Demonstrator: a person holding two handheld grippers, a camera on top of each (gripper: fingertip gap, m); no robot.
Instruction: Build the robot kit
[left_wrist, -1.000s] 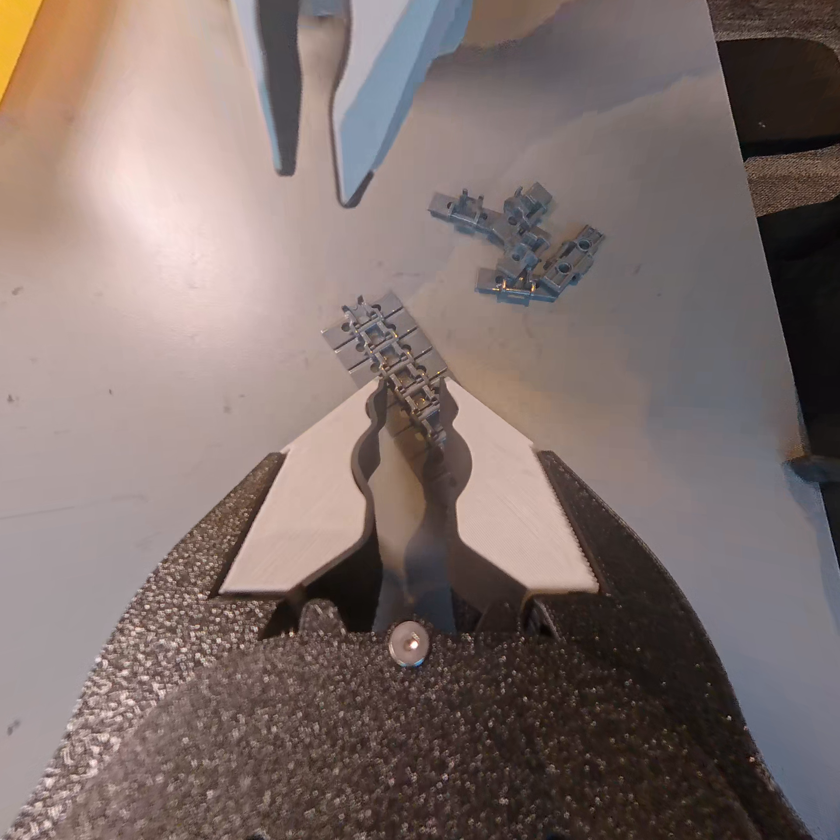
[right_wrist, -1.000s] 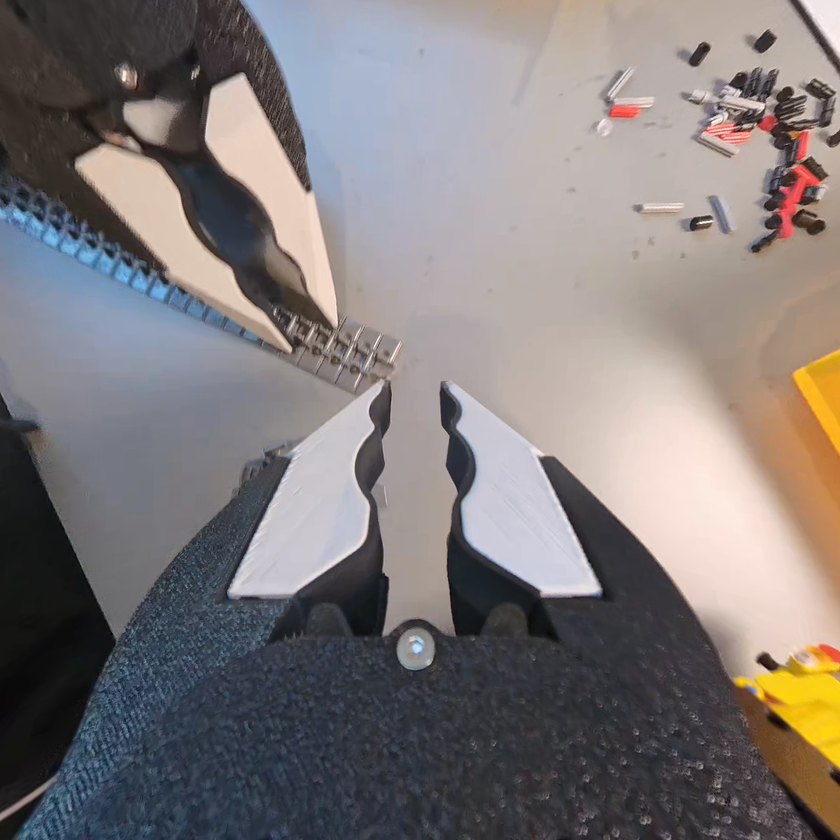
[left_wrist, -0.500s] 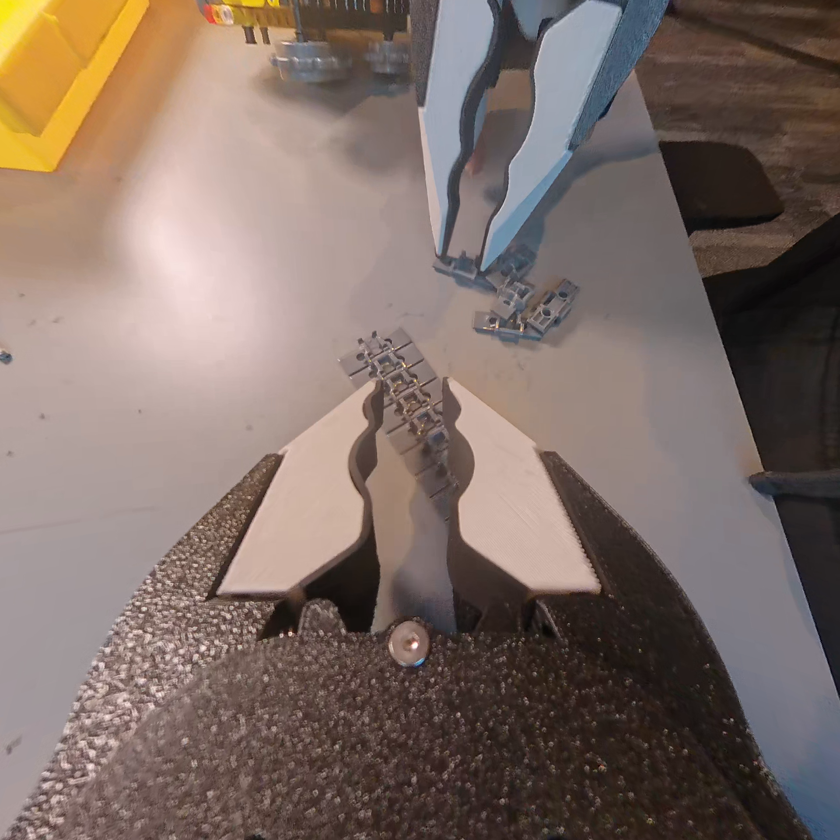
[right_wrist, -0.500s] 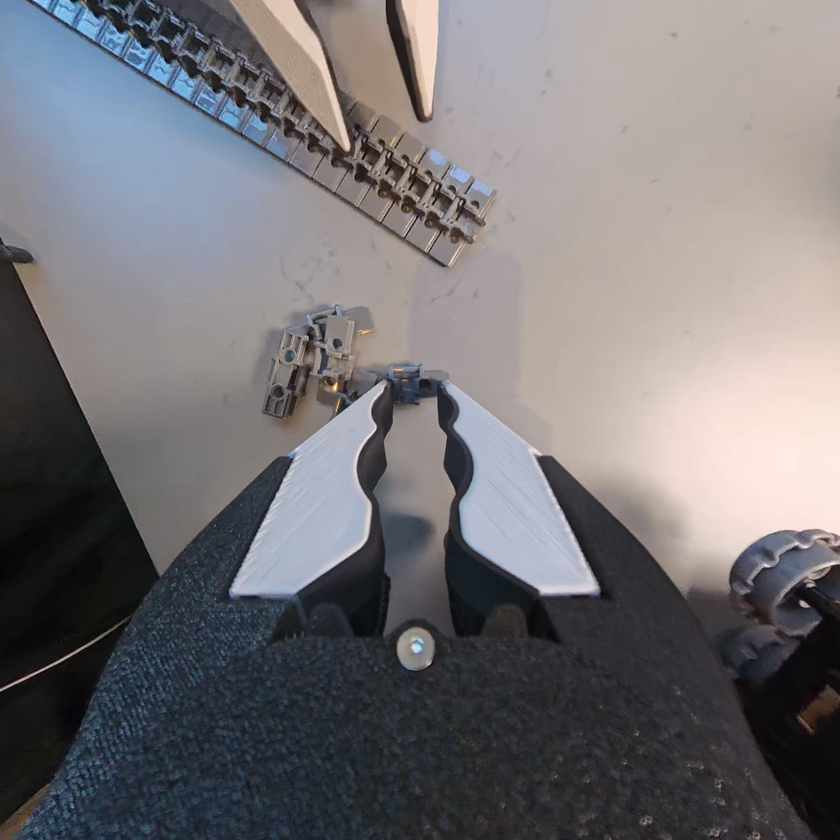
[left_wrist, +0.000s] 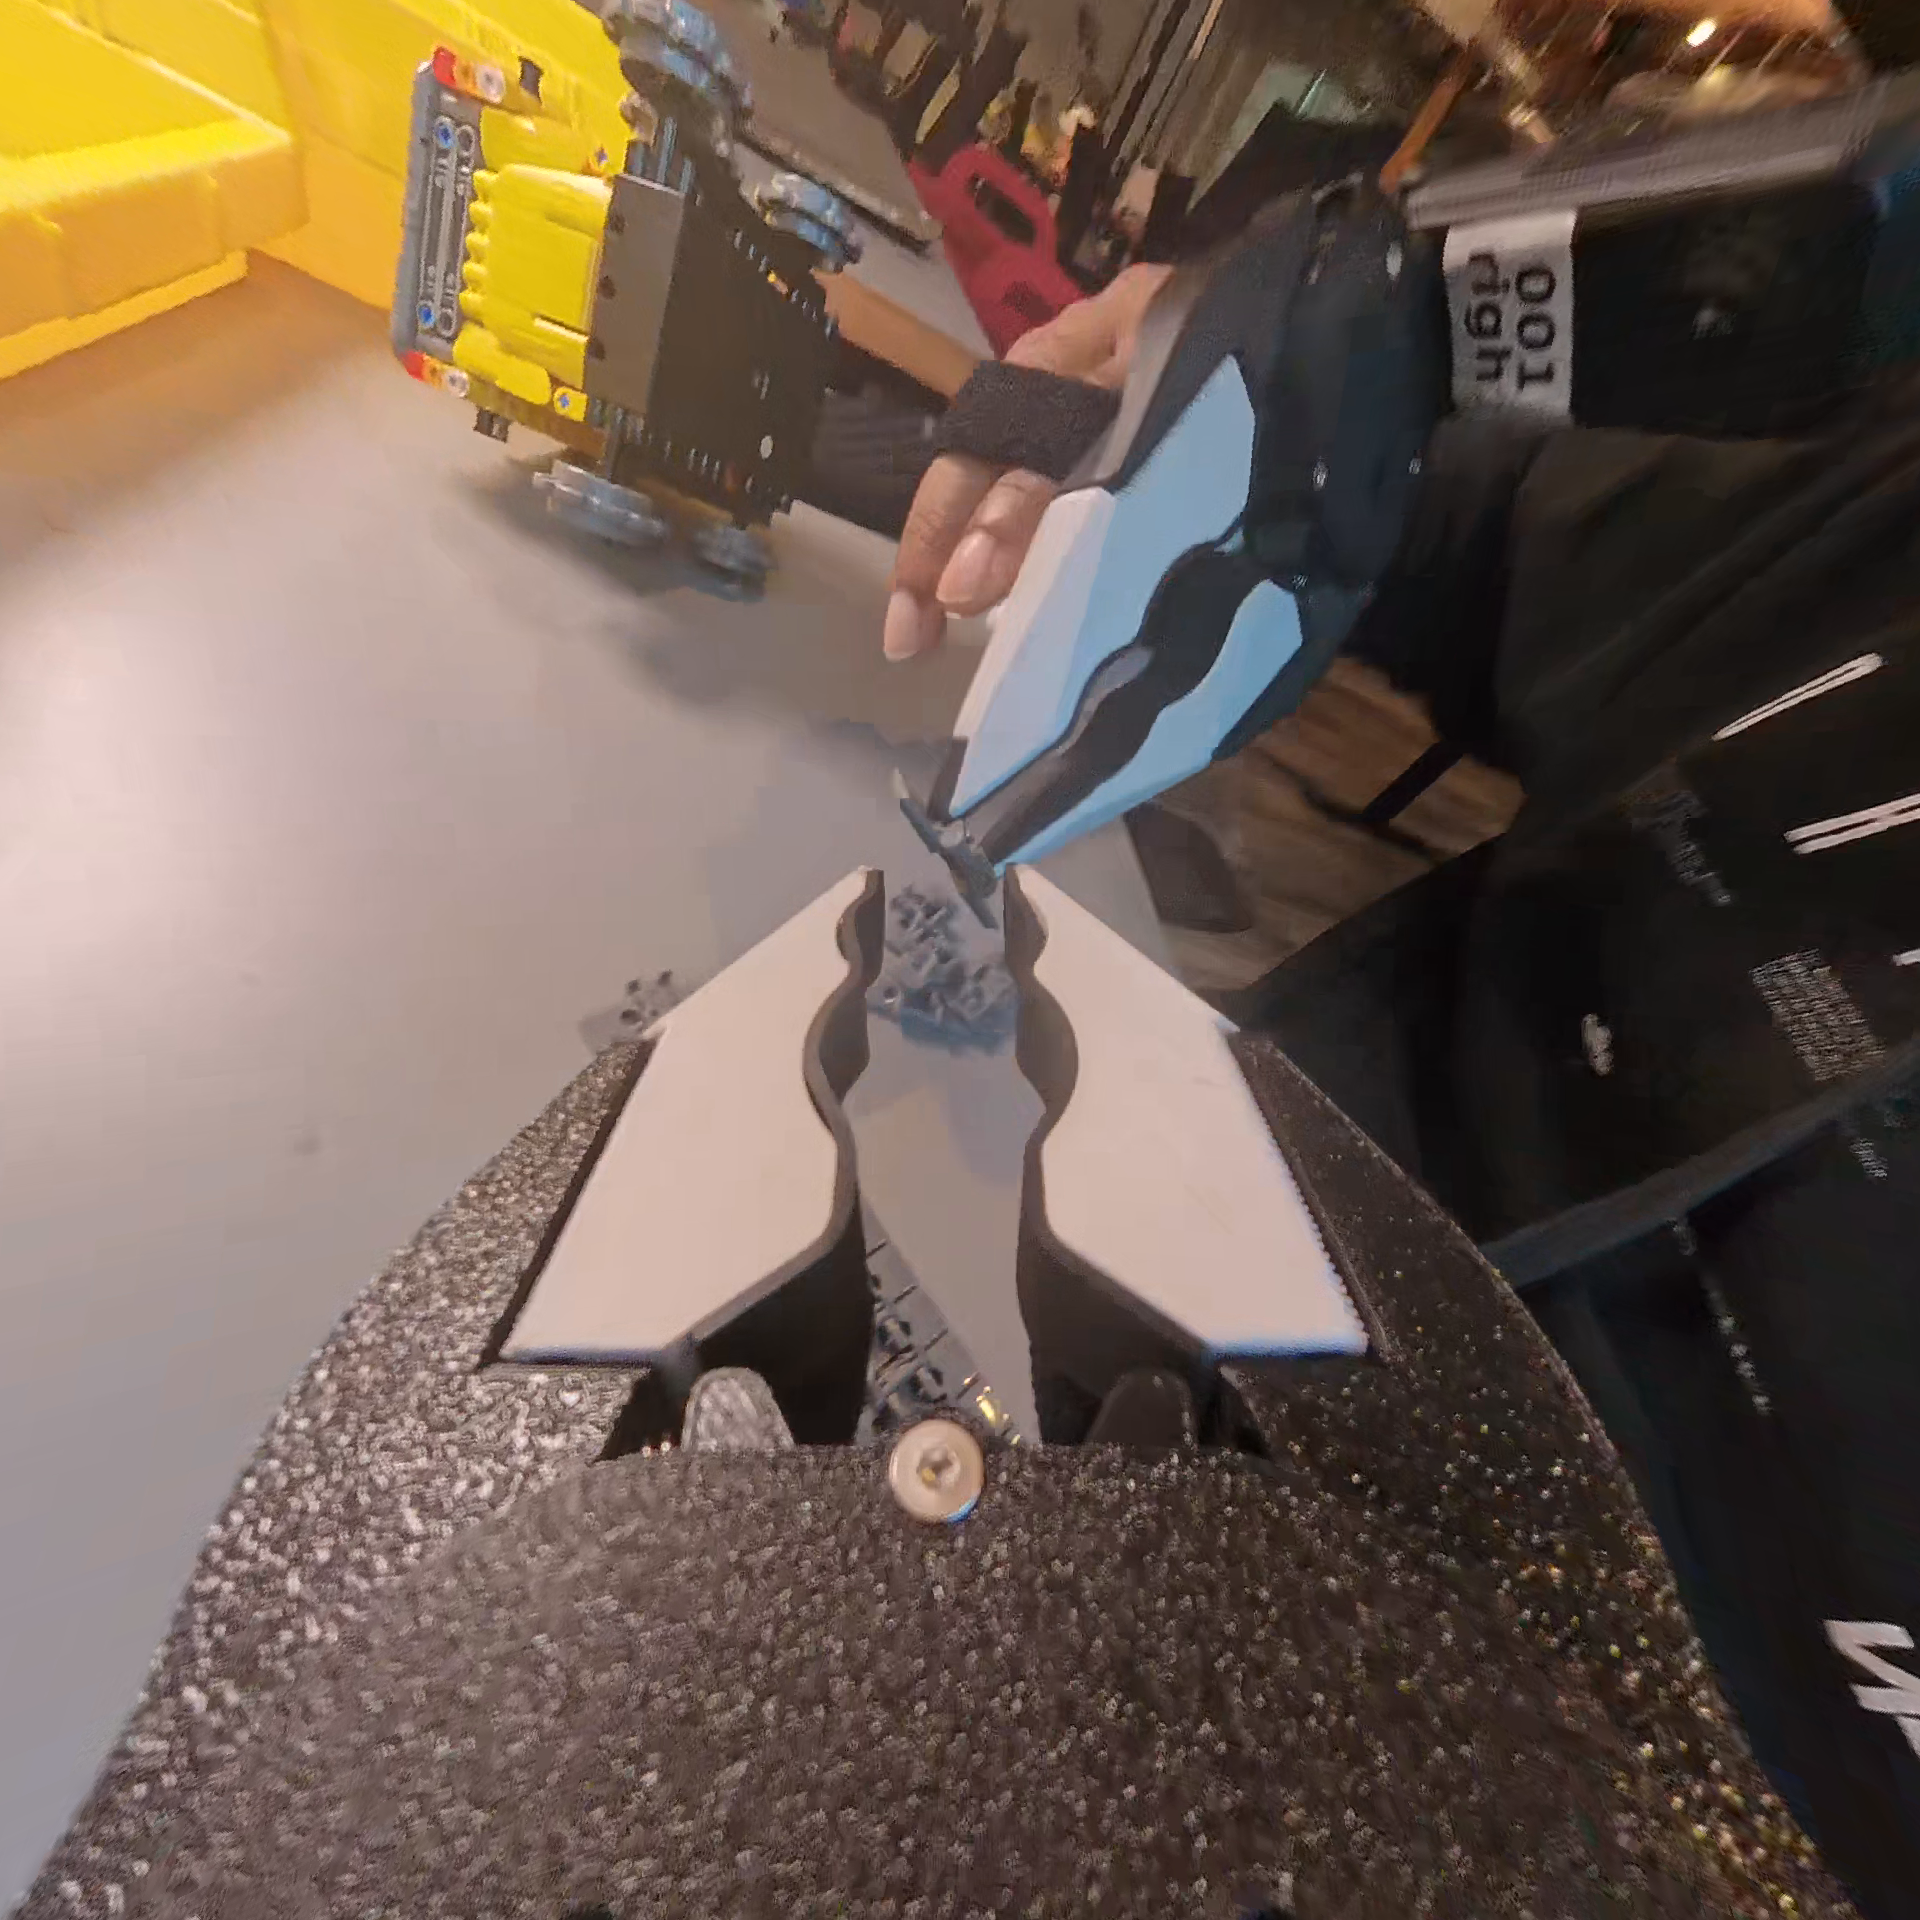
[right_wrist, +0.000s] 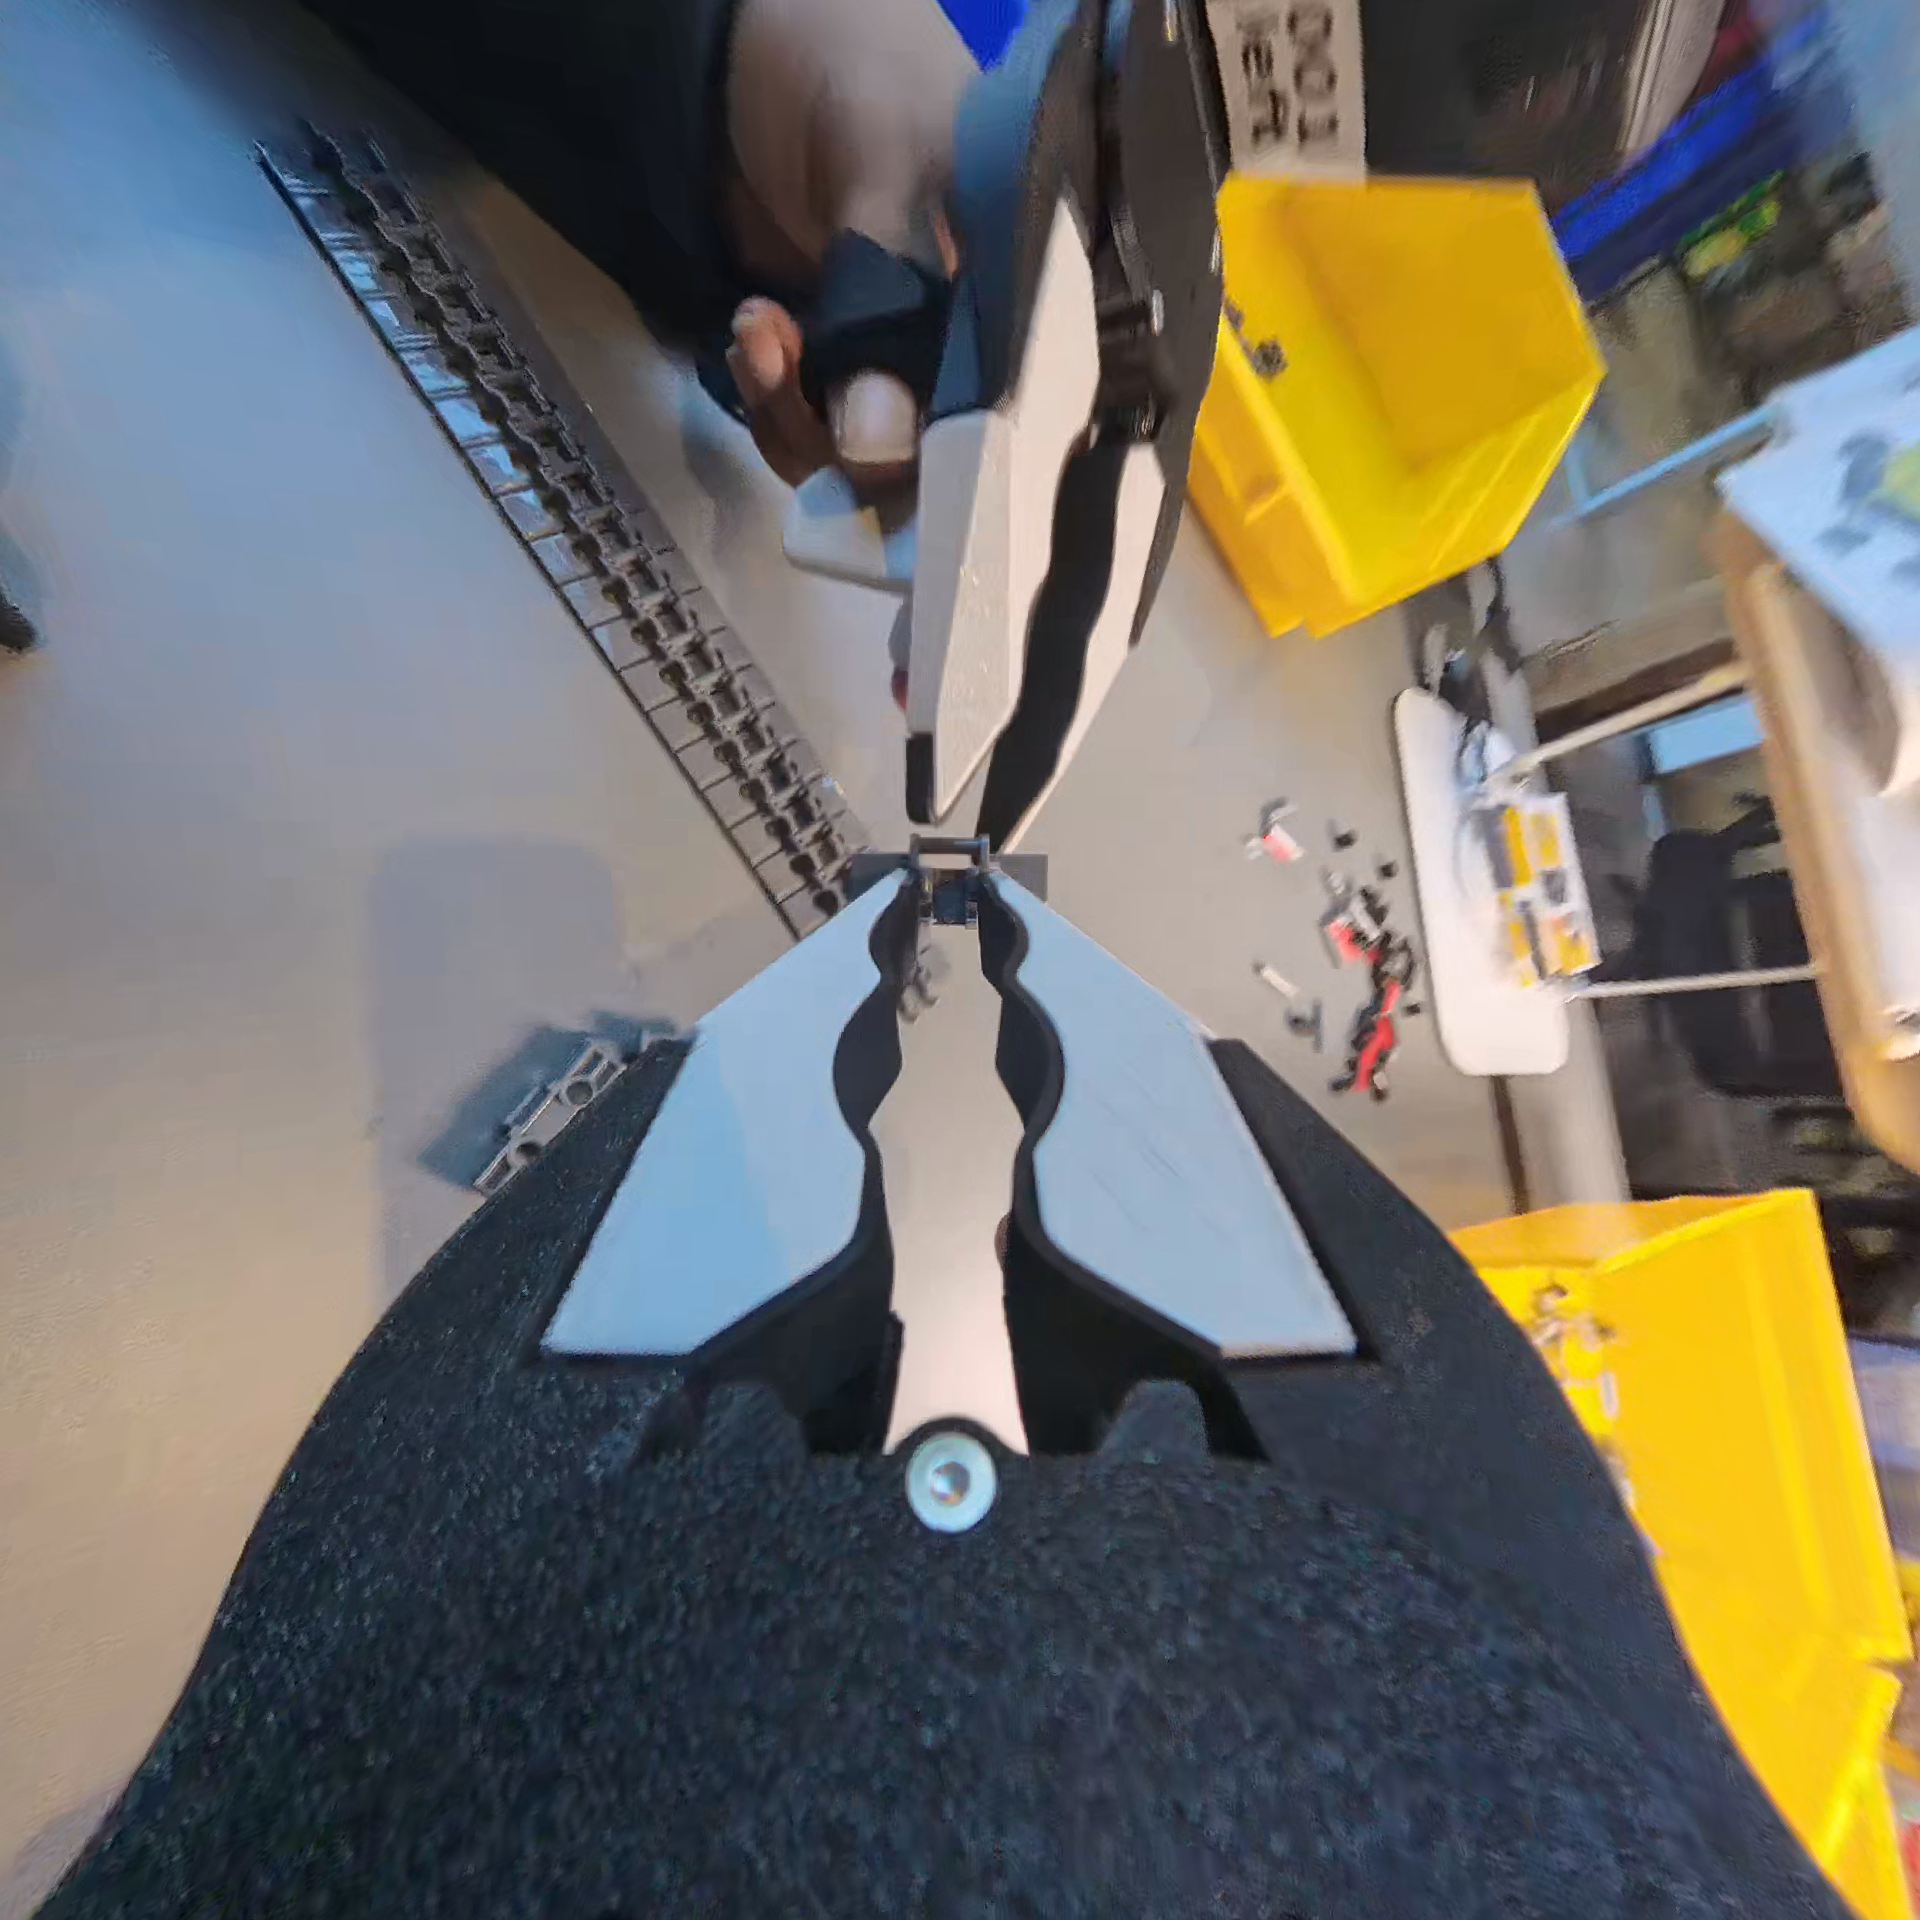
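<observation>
Up above the long track chain (right_wrist: 582, 540), the right gripper (right_wrist: 940, 883) pinches one grey link (right_wrist: 948, 868), while the left gripper (left_wrist: 940, 888) gapes empty.

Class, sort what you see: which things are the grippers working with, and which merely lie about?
In use: right gripper, shut on a link; left gripper, open, close by; track, its end near the link.
Lying about: loose links, yellow model, bin, small parts.
</observation>
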